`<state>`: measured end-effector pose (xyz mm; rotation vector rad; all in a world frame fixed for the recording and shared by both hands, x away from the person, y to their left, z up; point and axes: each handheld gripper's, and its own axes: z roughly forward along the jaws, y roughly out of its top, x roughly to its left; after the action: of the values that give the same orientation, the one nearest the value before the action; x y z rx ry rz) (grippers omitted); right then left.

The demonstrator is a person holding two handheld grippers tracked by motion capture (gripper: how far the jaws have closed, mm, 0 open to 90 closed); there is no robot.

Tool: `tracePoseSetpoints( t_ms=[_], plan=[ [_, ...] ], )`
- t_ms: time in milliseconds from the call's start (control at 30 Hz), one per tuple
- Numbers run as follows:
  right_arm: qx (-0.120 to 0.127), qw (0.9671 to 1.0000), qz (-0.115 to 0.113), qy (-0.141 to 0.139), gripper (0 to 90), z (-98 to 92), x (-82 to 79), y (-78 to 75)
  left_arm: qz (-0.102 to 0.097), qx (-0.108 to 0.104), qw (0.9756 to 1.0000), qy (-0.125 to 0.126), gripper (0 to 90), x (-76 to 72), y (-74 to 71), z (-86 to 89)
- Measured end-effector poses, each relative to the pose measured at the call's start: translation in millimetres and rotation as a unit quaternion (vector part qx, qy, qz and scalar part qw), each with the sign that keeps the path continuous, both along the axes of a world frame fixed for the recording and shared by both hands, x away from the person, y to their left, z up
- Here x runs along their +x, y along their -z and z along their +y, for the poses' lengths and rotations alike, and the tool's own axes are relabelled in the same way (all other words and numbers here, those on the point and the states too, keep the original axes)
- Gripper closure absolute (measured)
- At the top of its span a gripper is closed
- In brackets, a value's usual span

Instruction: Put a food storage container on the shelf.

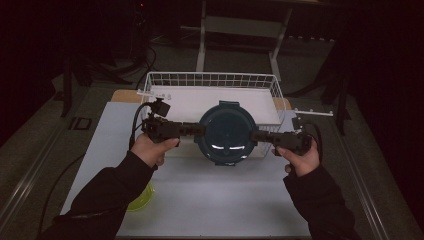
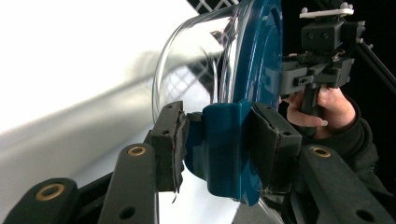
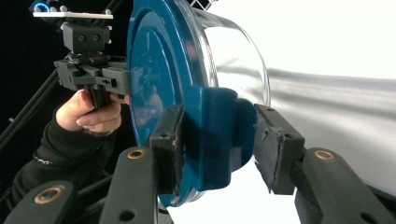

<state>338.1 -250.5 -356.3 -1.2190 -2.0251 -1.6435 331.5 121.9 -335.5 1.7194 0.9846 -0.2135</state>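
Observation:
A round clear glass container with a dark teal lid (image 1: 226,131) hangs just above the white table, in front of a wire basket. My left gripper (image 1: 199,130) is shut on the lid's teal side latch (image 2: 225,140), both pads pressed on it. My right gripper (image 1: 254,135) is shut on the opposite latch (image 3: 219,135). In the left gripper view (image 2: 219,140) the glass wall (image 2: 196,70) curves away to the left. The right gripper view (image 3: 215,144) faces the lid's top (image 3: 159,70). A hand holds each gripper.
A white wire basket (image 1: 150,85) stands right behind the container on a white sheet. A yellow-green bowl (image 1: 143,197) peeks out under the left sleeve. The white table top (image 1: 215,200) reaches to the near edge. Dark floor and stands surround the table.

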Motion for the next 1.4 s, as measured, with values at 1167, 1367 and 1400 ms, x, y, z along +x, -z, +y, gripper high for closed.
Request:
tracePoseSetpoints(
  t_ms=[1167, 1367, 1400],
  plan=[
    [0.011, 0.9973, 0.057, 0.045, 52.9, 20.1, 76.1, -21.3, 0.044, -0.034, 0.9976, -0.041, 54.3, 76.3, -6.4, 18.4],
    [0.014, 0.9956, 0.072, 0.058, 50.4, 21.3, 85.0, -18.2, 0.059, -0.043, 0.9963, -0.046, 53.3, 87.4, -0.6, 19.9],
    [0.016, 0.9954, 0.073, 0.059, 50.2, 21.5, 86.3, -17.6, 0.061, -0.046, 0.9959, -0.049, 53.2, 88.2, 0.0, 19.7]
  ],
)
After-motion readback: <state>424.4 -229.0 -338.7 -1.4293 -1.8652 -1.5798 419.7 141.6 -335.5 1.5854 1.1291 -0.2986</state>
